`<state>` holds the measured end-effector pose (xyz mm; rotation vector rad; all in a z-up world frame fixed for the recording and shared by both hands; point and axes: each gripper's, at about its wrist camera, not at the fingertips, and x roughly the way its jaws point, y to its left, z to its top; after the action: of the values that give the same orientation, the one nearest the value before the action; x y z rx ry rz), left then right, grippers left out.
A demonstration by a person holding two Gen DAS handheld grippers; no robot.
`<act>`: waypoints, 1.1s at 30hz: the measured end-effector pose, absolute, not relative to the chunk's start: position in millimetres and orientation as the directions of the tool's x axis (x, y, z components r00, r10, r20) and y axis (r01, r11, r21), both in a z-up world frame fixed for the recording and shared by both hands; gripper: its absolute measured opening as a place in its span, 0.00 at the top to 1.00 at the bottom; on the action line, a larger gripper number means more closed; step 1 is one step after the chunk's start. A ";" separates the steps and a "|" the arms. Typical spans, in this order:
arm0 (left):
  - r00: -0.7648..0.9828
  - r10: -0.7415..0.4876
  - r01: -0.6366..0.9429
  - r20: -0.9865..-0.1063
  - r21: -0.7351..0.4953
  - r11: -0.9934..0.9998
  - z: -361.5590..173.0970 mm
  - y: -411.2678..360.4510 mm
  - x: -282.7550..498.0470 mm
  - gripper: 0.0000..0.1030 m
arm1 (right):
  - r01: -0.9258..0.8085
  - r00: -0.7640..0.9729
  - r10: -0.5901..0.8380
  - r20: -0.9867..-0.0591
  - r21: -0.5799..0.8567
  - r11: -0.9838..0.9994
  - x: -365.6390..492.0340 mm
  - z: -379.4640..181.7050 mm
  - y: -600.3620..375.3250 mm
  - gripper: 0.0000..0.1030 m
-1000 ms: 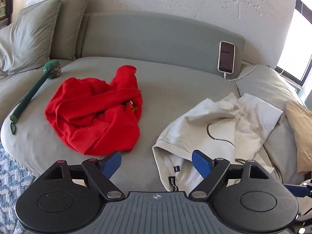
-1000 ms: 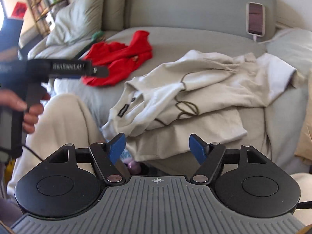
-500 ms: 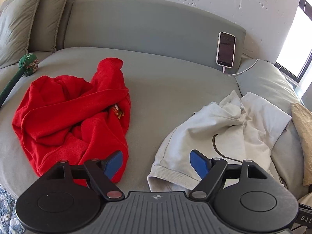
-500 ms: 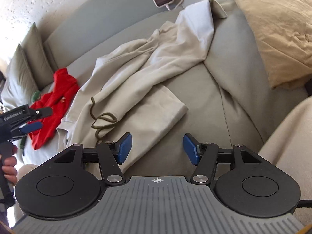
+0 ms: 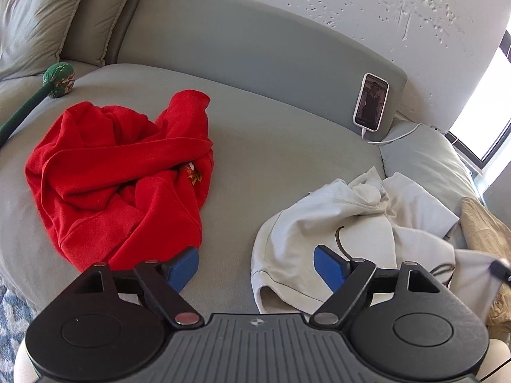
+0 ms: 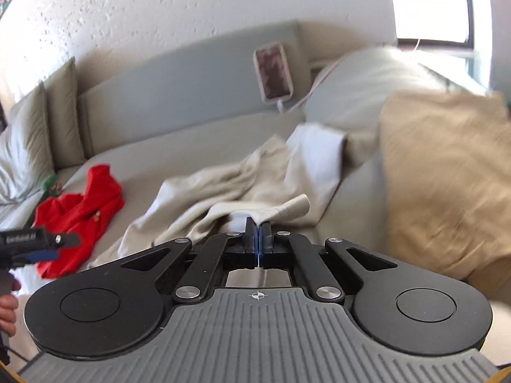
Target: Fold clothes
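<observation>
The right gripper point(image 6: 258, 228) has its jaws pressed together, pinching a fold of the cream garment point(image 6: 223, 198), whose cloth bunches up right at the fingertips. The rest of that garment sprawls across the grey sofa point(image 6: 191, 134) toward the back. Off to the left lies a crumpled red garment point(image 6: 76, 217), well apart from the cream one. At the left edge the left gripper point(image 6: 38, 252) pokes in, a bit of a hand point(image 6: 8, 303) below it. A phone point(image 6: 274, 75) leans upright against the backrest with a cable trailing from it. A tan cushion point(image 6: 447, 175) fills the right side, blurred.
</observation>
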<state>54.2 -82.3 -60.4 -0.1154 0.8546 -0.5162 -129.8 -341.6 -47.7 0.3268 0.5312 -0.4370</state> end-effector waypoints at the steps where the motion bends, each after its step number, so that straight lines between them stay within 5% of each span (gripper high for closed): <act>1: 0.536 -0.488 0.389 -0.689 -0.312 0.867 -60.7 -82.9 51.9 0.23 | 0.505 0.771 -0.355 -0.528 0.168 0.847 -135.2 -33.8 -350.0 1.00; 9: 0.471 -0.508 0.403 -0.721 -0.337 0.851 -83.0 -97.9 39.7 0.23 | 0.759 0.607 -0.667 -0.431 0.067 0.648 -179.9 19.4 -421.1 1.00; 16: 0.336 -0.632 0.283 -0.698 -0.565 0.775 -115.7 -111.9 70.4 0.30 | 0.779 0.529 -0.616 -0.584 0.046 0.625 -194.9 -12.8 -442.0 0.92; 19: 0.327 -0.641 0.199 -0.694 -0.613 0.765 -127.0 -120.2 90.3 0.32 | 0.786 0.536 -0.584 -0.610 0.110 0.608 -202.3 -19.3 -442.2 0.45; 21: 0.300 -0.670 0.166 -0.679 -0.654 0.738 -131.9 -127.3 101.5 0.32 | 0.783 0.558 -0.564 -0.608 0.162 0.600 -208.4 -21.6 -435.3 0.41; 28: 0.194 -0.697 0.211 -0.690 -0.664 0.717 -141.0 -164.5 123.5 0.47 | 0.651 0.715 -0.410 -0.567 0.324 0.687 -225.5 -20.9 -400.3 0.42; 33: 0.156 -0.702 0.195 -0.695 -0.675 0.712 -154.0 -168.3 140.0 0.79 | 0.550 0.792 -0.262 -0.551 0.459 0.697 -222.4 -36.1 -380.9 0.42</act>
<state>140.0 -168.3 -154.0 -0.4882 1.2609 -0.6796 -222.4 -380.9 -36.1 0.6550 0.4738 -0.4724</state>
